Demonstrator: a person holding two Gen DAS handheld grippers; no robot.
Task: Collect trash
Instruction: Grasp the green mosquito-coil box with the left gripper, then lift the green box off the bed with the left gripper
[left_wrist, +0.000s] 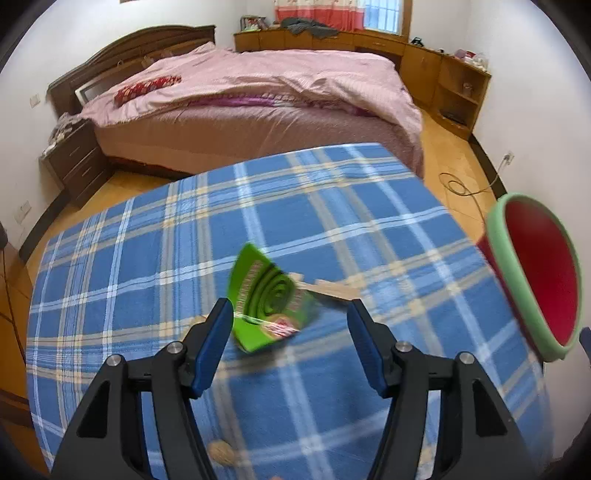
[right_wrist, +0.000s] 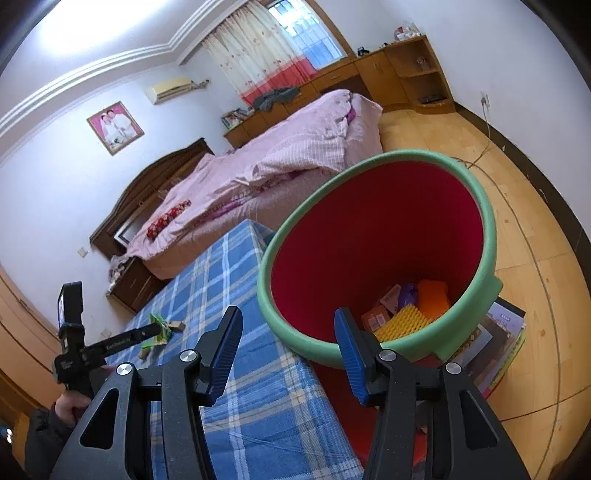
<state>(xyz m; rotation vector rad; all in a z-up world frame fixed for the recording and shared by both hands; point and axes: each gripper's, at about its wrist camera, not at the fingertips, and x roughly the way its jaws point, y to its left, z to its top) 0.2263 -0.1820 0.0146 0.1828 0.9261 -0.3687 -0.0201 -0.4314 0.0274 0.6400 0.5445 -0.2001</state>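
Blue-padded fingers of the left gripper (left_wrist: 291, 325) stand apart with nothing pressed between them, aimed down at the checked blue tablecloth (left_wrist: 155, 258). Largest of what matters here is that cloth-covered table, which carries the remaining litter; next is the red bin with the green rim (right_wrist: 376, 236), standing just off the table's right edge and already holding an orange piece, a yellow ribbed piece and some small packets at its bottom. Smaller again is the green wrapper printed with a spiral (left_wrist: 266, 299), lying crumpled on the cloth just ahead of the left fingers, one edge close to the left pad. Behind it, touching or nearly so, lies a pale wooden stick (left_wrist: 328, 288), and a small tan scrap (left_wrist: 221, 452) sits on the cloth below the gripper. The right gripper (right_wrist: 288, 343) is likewise parted and empty, pointing at the bin's near rim. To take the wrapper well, I would bring the left fingers down astride its raised fold, not its flat edge, close gently so the cloth is not pinched with it, and keep the stick outside the grip.
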